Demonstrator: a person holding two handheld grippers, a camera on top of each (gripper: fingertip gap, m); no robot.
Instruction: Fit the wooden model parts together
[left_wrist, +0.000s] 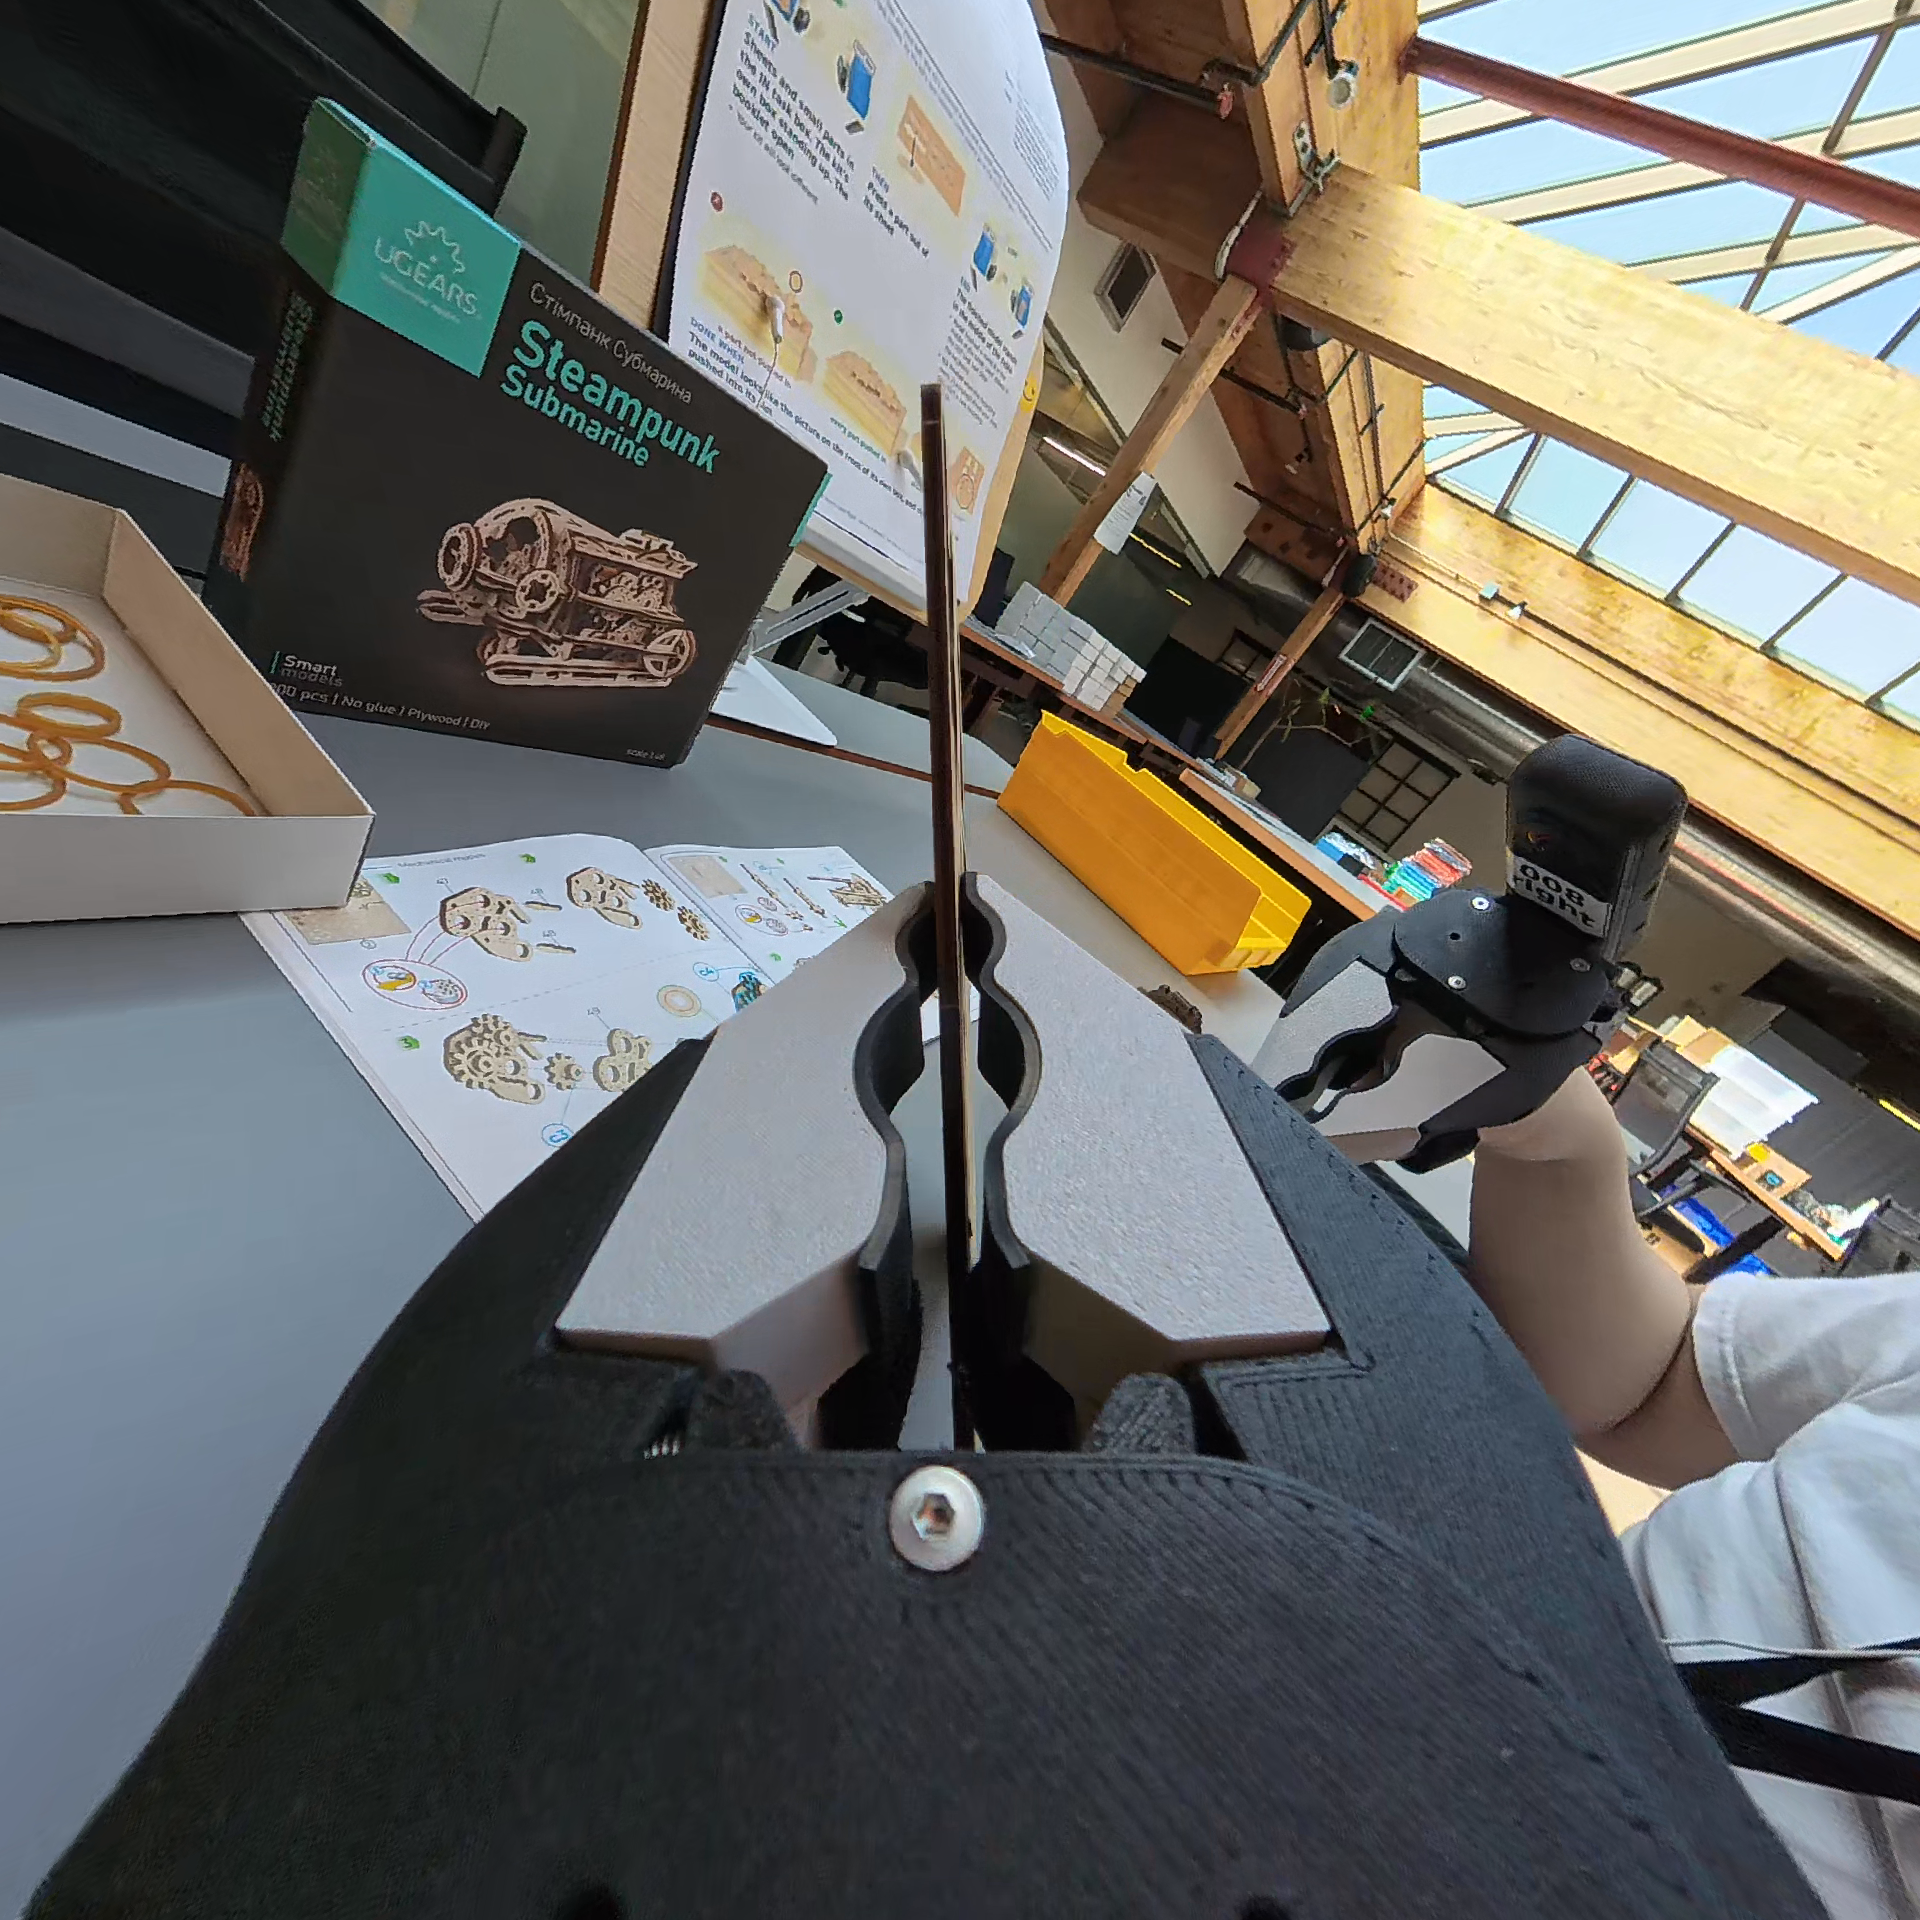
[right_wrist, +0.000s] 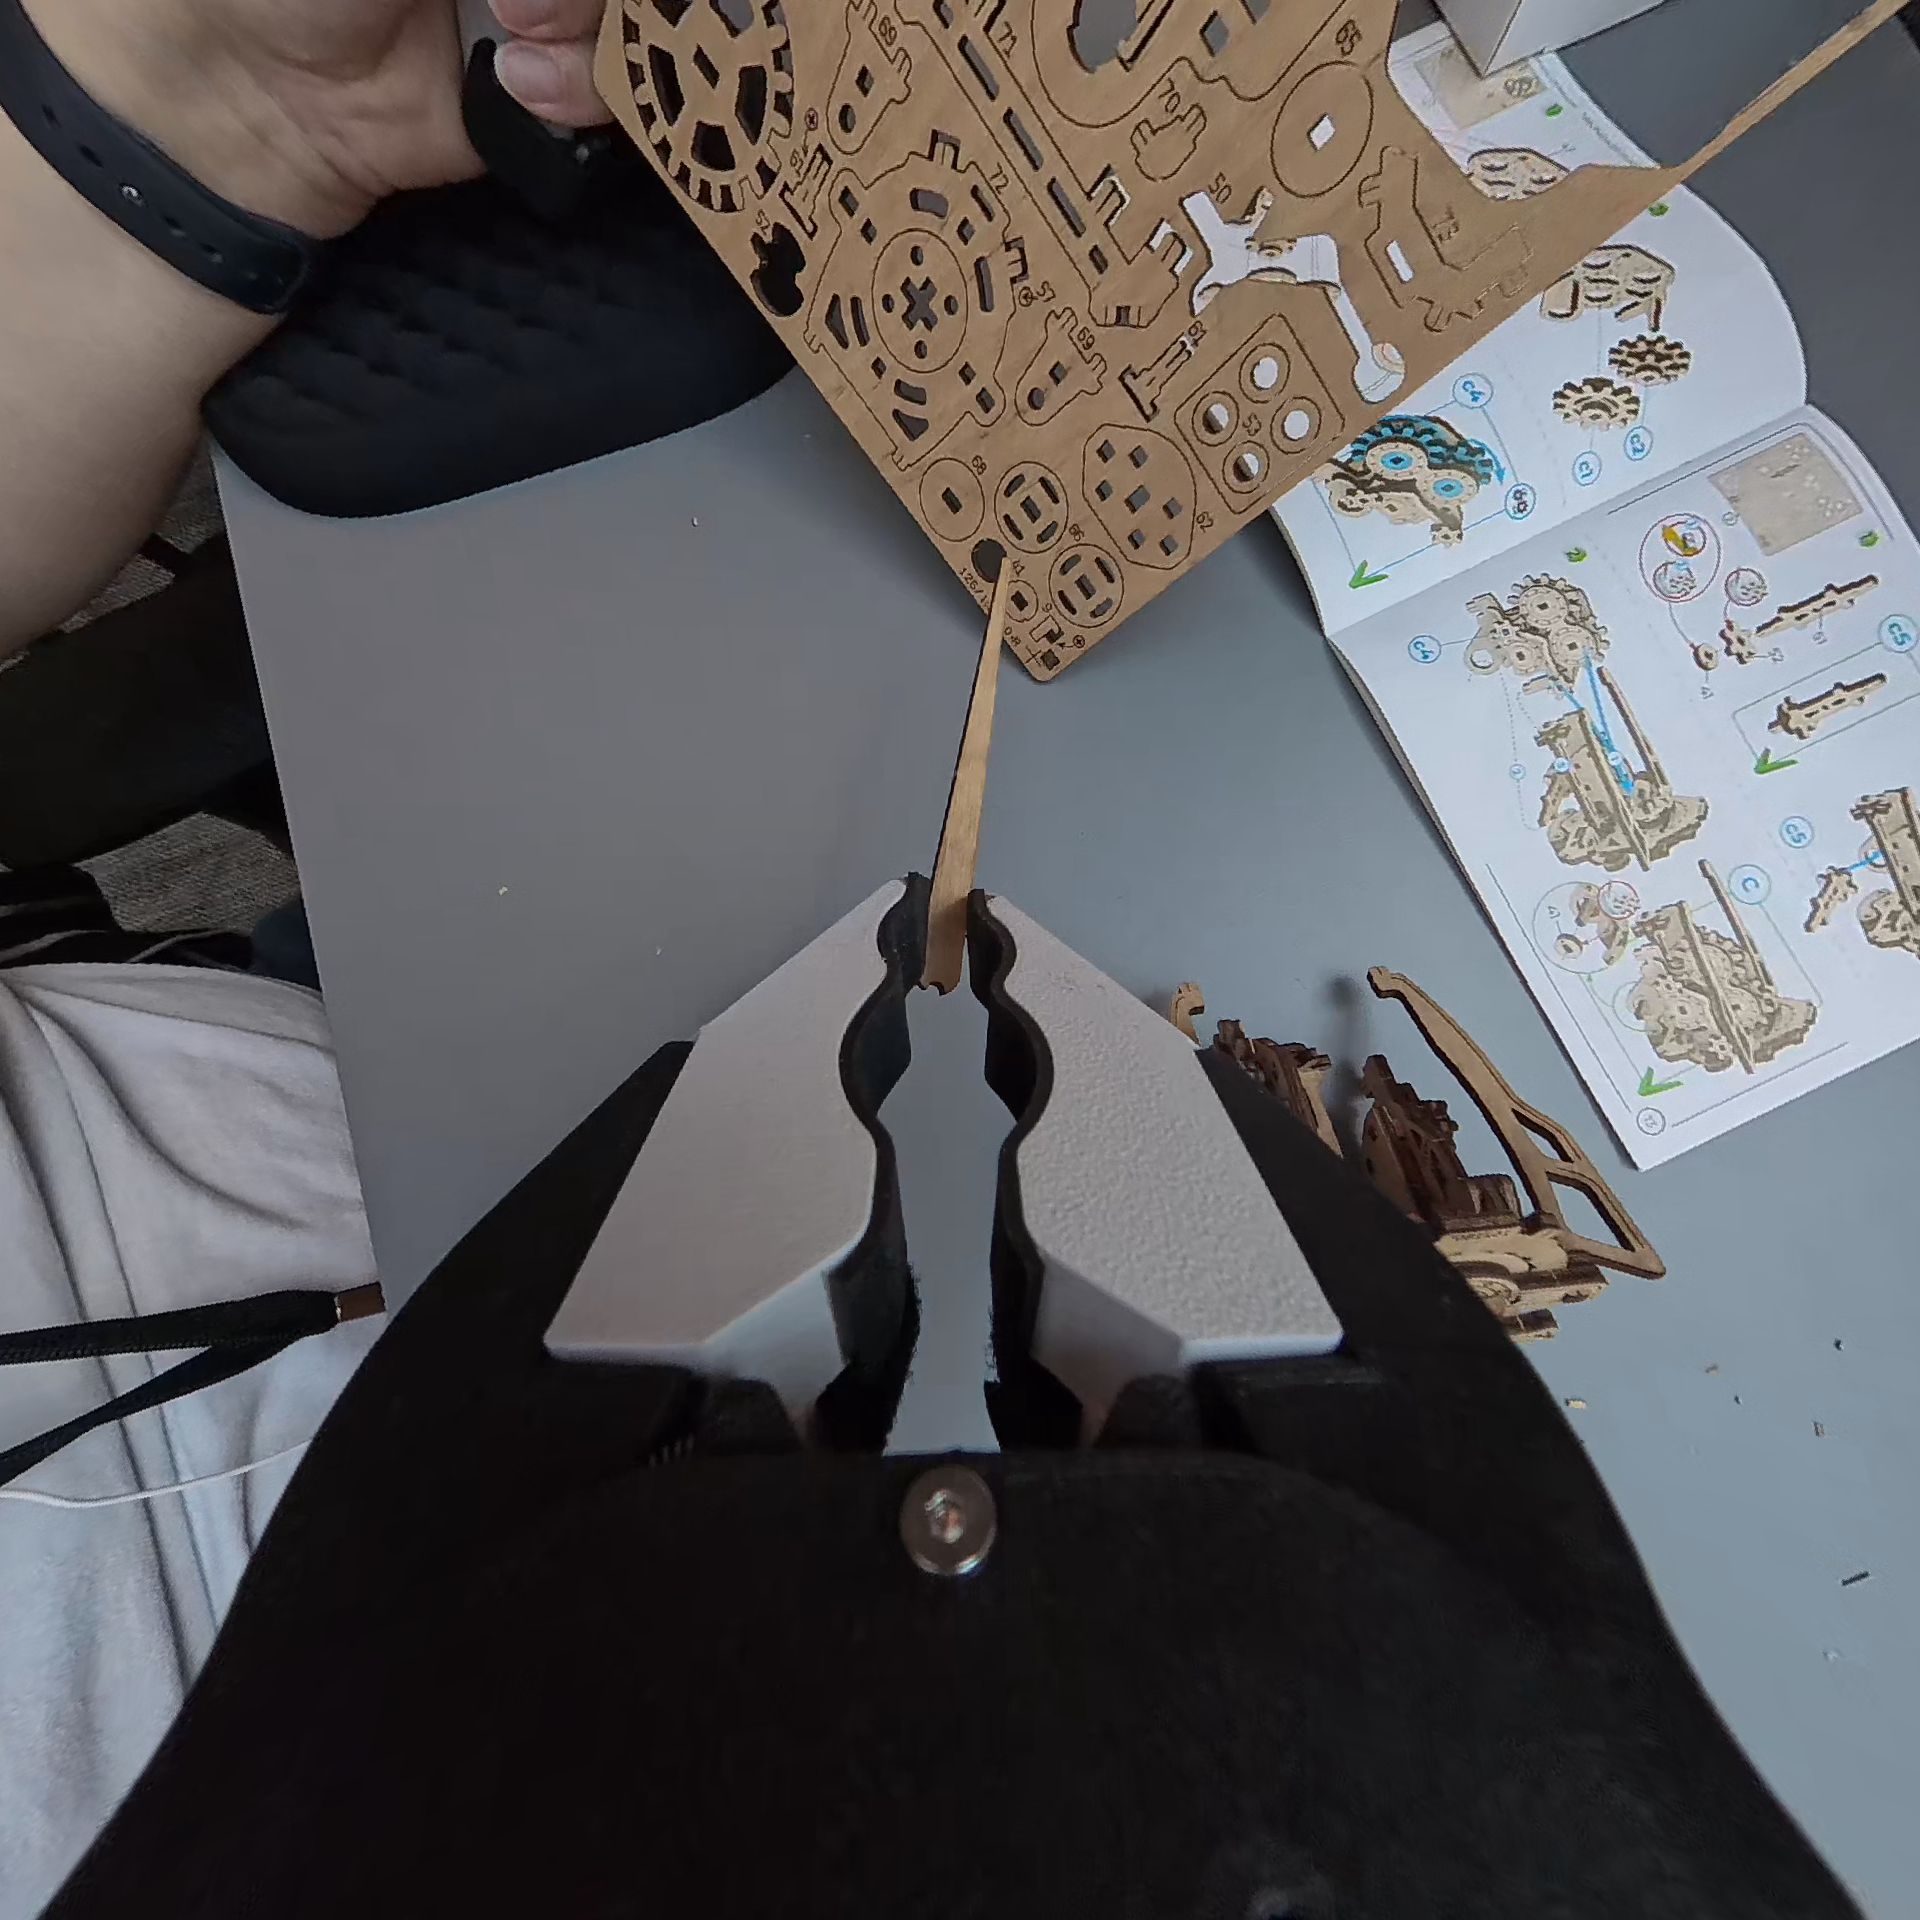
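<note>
My left gripper (left_wrist: 948, 920) is shut on a laser-cut plywood parts sheet (left_wrist: 940, 644), seen edge-on and standing upright between its pads. In the right wrist view the sheet (right_wrist: 1039, 270) shows flat, with several gears and discs cut into it and some holes where parts are gone. My right gripper (right_wrist: 945, 920) is shut on a thin wooden stick (right_wrist: 971, 758). The stick's tip touches the sheet's lower corner beside a small round hole (right_wrist: 987, 556). A partly built wooden model (right_wrist: 1455, 1174) lies on the grey table to the right of my right gripper.
An open instruction booklet (right_wrist: 1662, 727) lies on the table to the right. In the left wrist view a dark kit box (left_wrist: 499, 499) stands behind a white tray (left_wrist: 260, 769) of rubber bands, with a yellow bin (left_wrist: 1143, 842) farther right. A person's arm (right_wrist: 125, 343) holds the left gripper. The tips of one gripper are about 20 cm away from the tips of the other.
</note>
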